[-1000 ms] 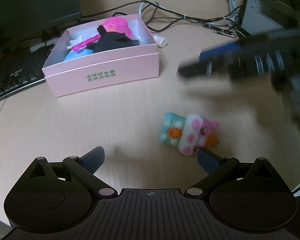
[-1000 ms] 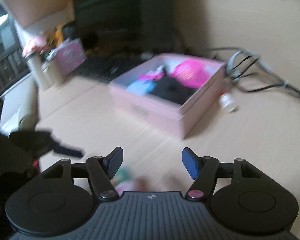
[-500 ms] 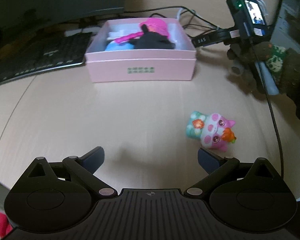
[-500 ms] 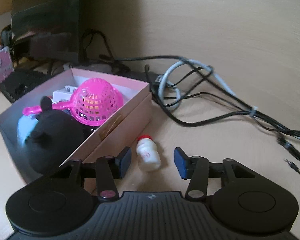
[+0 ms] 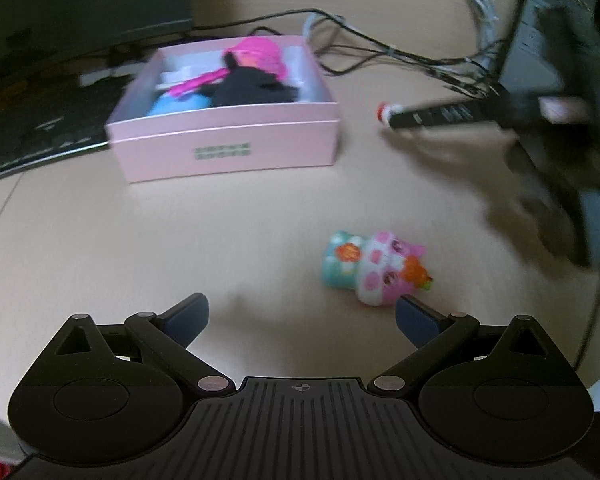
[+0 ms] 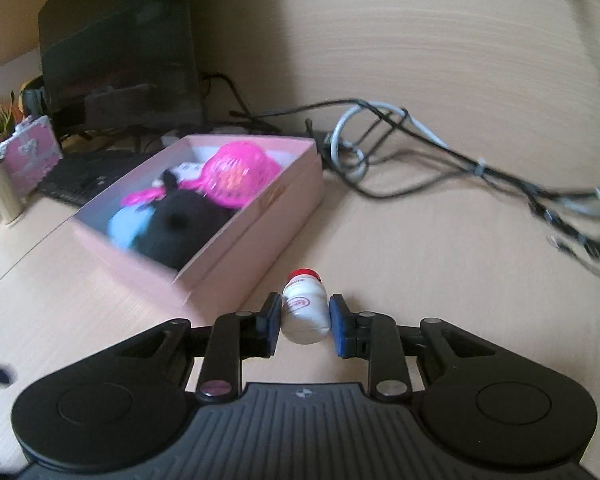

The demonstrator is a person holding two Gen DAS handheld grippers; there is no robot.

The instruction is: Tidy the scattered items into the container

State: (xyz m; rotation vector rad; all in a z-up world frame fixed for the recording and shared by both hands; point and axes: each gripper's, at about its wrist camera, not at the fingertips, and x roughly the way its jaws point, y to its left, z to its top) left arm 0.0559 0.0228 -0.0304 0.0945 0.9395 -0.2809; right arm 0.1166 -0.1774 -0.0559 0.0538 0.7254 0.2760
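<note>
A pink box (image 5: pixel 224 148) holds a pink strainer, a black plush and a blue item; it also shows in the right wrist view (image 6: pixel 260 216). My right gripper (image 6: pixel 305 320) is shut on a small white bottle with a red cap (image 6: pixel 304 308), just right of the box. In the left wrist view the right gripper (image 5: pixel 392 118) is blurred, with the bottle's red cap (image 5: pixel 385 111) at its tip. A pink and teal cat toy (image 5: pixel 374 268) lies on the desk. My left gripper (image 5: pixel 302 316) is open and empty, just short of the toy.
A black keyboard (image 5: pixel 32 128) lies left of the box, below a dark monitor (image 5: pixel 84 4). Tangled cables (image 6: pixel 440 160) run along the back of the desk. A computer case (image 5: pixel 540 40) stands at the far right. Small pink and gold items (image 6: pixel 24 160) stand far left.
My right gripper closed on the small white bottle and lifted it off the desk. My left gripper drifted slightly; the cat toy stays on the desk.
</note>
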